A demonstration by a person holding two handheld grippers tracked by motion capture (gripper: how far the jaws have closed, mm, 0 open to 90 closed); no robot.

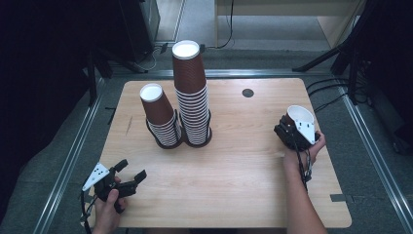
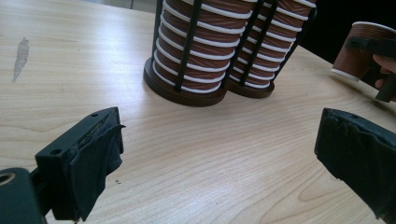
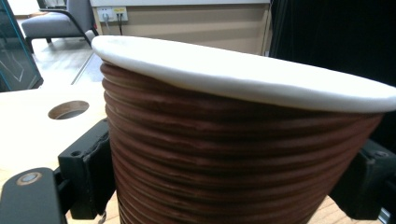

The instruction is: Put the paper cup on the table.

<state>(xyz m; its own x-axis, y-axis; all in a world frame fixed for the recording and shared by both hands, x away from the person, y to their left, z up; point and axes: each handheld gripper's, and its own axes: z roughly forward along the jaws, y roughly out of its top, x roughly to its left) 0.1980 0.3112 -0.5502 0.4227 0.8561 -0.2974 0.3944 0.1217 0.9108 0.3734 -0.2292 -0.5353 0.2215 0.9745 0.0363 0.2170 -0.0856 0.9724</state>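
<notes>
right hand-held gripper: clamped on a ribbed brown paper cup, held at the right side of the tabletop, apparently just taken from the stacks
left hand-held gripper: jaws wide apart, nothing in them, waiting near the front-left corner
cup stacks: two, sitting in a black holder so they don't topple
room: grey floor, dark curtains

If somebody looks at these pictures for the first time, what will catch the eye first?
First, the two stacks of brown paper cups standing in a black double holder at the middle of the wooden table, the right stack clearly taller. Next, the single brown cup clamped between the jaws of the right gripper near the table's right edge. The left gripper waits open at the near left corner.
</notes>
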